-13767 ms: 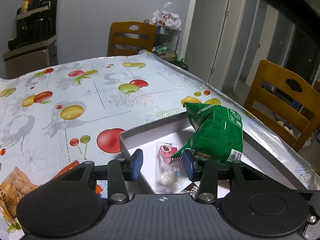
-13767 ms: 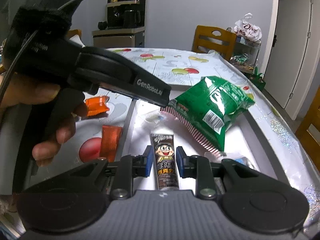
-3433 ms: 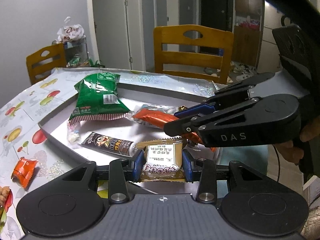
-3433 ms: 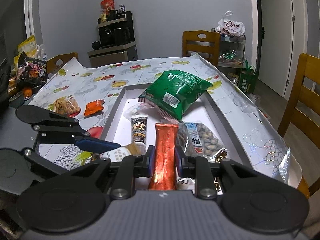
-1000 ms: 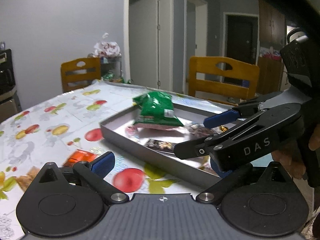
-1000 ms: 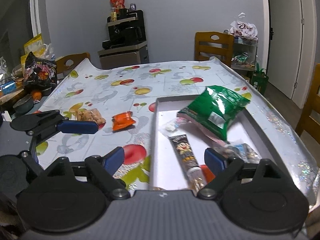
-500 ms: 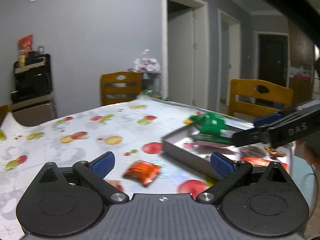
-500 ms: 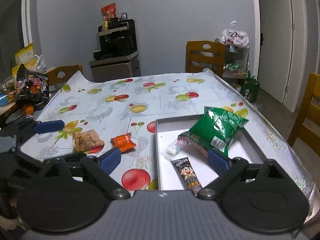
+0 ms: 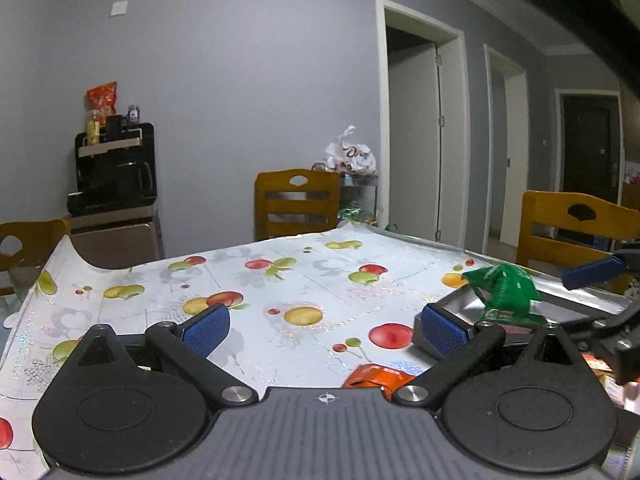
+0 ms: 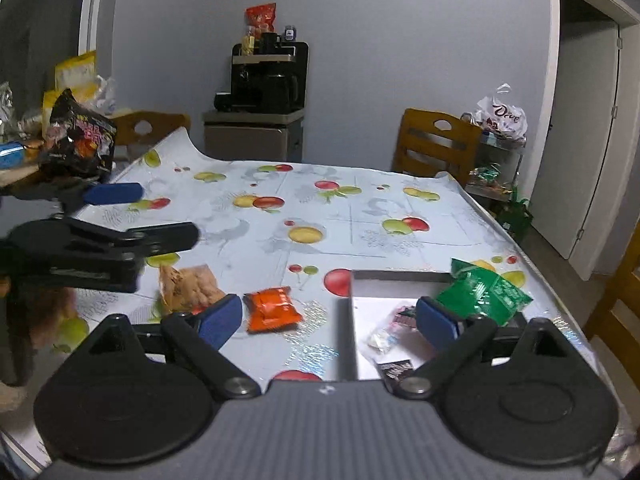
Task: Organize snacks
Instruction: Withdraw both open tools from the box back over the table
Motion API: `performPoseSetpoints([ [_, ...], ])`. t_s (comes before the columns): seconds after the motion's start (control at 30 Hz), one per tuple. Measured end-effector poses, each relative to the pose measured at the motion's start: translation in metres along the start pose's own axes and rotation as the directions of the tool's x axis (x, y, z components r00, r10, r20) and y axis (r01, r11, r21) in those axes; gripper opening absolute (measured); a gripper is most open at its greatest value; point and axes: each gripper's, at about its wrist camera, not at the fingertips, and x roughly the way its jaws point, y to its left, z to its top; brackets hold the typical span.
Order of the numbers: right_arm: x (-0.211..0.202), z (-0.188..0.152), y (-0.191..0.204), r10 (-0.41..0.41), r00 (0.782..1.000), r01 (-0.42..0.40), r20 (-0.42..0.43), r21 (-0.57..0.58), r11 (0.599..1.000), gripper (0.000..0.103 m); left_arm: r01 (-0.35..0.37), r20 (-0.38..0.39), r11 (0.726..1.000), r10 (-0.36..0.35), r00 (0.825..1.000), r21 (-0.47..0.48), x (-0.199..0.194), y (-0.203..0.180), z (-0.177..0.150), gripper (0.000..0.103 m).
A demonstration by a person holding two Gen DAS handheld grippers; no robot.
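My left gripper [image 9: 325, 330] is open and empty above the fruit-print tablecloth. An orange snack packet [image 9: 374, 376] lies just under it, partly hidden by its body. My right gripper [image 10: 328, 320] is open and empty too. In the right wrist view the orange packet [image 10: 272, 309] lies between its fingers on the cloth, with a clear bag of brown snacks [image 10: 188, 283] to its left. The grey tray [image 10: 394, 278] at the right holds a green bag [image 10: 486, 294], a small candy pack [image 10: 386, 336] and a dark bar [image 10: 394, 369]. The left gripper [image 10: 116, 216] shows at the left, open.
Wooden chairs [image 9: 297, 204] stand at the far side and at the right [image 9: 576, 232]. A black snack bag [image 10: 80, 138] and other packets sit on a side surface at the left. A cabinet with a coffee machine [image 10: 264, 80] stands against the wall.
Both grippers have pulled back from the tray and turned left over the tablecloth. The snacks they held earlier now lie in the tray. Both stay open.
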Motion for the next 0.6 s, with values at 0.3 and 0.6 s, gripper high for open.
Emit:
performPoseSetpoints([
  [0.3, 0.009, 0.005, -0.009, 0.012, 0.999, -0.006, -0.046, 0.127, 0.992, 0.095, 0.067, 0.017, 0.995, -0.066, 0.998, -0.076, 0.010, 0.011, -0.014, 0.103],
  [0.6, 0.029, 0.009, 0.017, -0.011, 0.997, 0.012, -0.075, 0.024, 1.000, 0.095, 0.073, 0.058, 0.996, -0.070, 0.996, -0.049, -0.001, 0.018, -0.023, 0.103],
])
